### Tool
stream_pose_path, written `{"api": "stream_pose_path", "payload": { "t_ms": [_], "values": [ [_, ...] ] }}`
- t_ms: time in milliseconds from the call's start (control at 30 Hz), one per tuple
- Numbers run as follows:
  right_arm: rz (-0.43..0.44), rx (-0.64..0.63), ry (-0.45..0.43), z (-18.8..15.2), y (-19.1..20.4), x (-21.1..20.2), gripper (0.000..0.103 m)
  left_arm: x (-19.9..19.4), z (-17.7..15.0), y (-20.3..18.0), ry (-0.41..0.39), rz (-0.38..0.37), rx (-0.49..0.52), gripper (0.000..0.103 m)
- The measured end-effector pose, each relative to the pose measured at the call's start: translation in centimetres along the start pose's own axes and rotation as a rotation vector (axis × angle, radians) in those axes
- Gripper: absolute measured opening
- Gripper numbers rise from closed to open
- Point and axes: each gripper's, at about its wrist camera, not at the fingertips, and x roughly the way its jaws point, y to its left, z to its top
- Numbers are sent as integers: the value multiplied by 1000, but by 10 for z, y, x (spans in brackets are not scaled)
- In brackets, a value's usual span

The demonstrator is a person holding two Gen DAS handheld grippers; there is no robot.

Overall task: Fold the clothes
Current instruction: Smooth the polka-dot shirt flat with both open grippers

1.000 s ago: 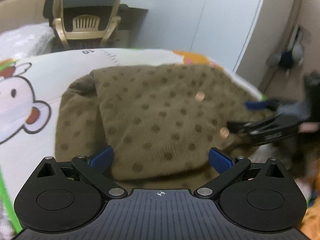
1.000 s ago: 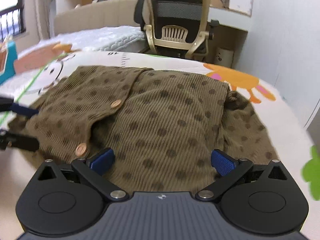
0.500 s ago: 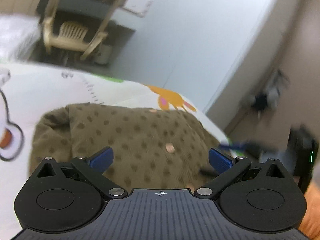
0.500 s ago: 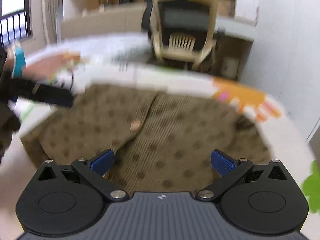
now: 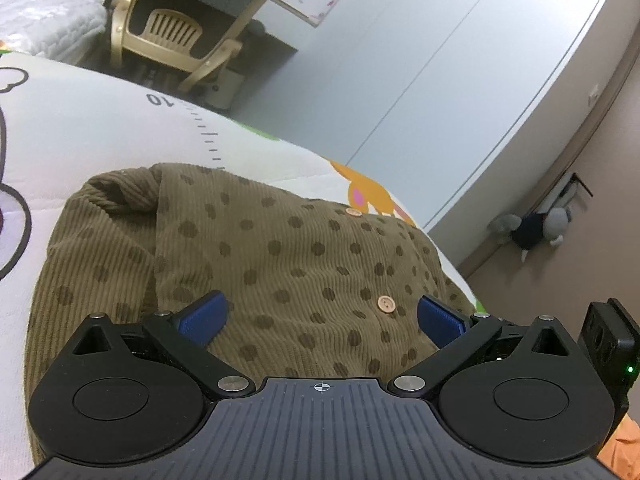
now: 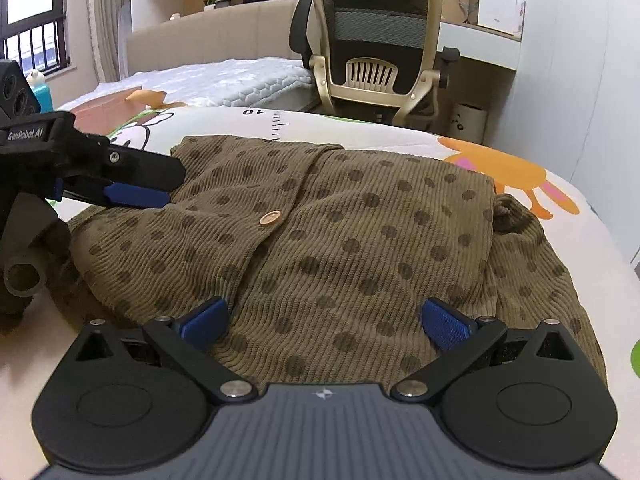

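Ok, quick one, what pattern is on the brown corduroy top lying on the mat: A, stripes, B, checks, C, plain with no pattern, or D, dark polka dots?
D: the brown corduroy top is covered in dark round dots, with round wooden-looking buttons along its front edge, seen from both wrist views.

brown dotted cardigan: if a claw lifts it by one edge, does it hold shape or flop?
Likely flops: the cardigan is soft ribbed knit, already bunched at its right side. Folded layers probably slide apart, since nothing pins them. Probably not slippery; the ribbing should grip the open right claw.
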Motion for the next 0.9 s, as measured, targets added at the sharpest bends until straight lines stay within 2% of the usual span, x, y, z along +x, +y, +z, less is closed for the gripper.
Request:
{"api": "stream_pose_path", "payload": {
  "t_ms": [167,233,300,367,433,467,533,600,667,767,833,900],
  "values": [
    [14,-5,20,5,-5,-2,103,-3,17,-2,46,9,-46,103],
    [27,-7,22,12,-11,-11,103,-9,31,-3,33,-6,-60,103],
    [33,0,-24,26,-20,-25,103,-14,45,-2,-9,-29,-57,103],
    [22,26,-87,45,-28,-29,103,-6,57,4,-19,-47,-105,103],
    [37,87,-113,61,-38,-16,103,9,66,13,-8,-53,-163,103],
    [48,121,-122,69,-44,-8,103,21,66,20,21,-24,-194,103],
    [77,194,-60,73,-55,24,103,43,63,34,73,10,-246,103],
    [90,237,-4,70,-62,53,103,43,59,34,47,-13,-232,103],
    [62,201,5,65,-58,64,103,39,62,34,66,-11,-218,103],
    [7,108,17,66,-43,59,103,28,66,32,69,-15,-205,103],
    [-12,59,-20,65,-35,42,103,19,67,28,40,-66,-189,103],
    [17,39,-58,62,-30,25,103,19,65,23,34,-131,-180,103]
  ]
}}
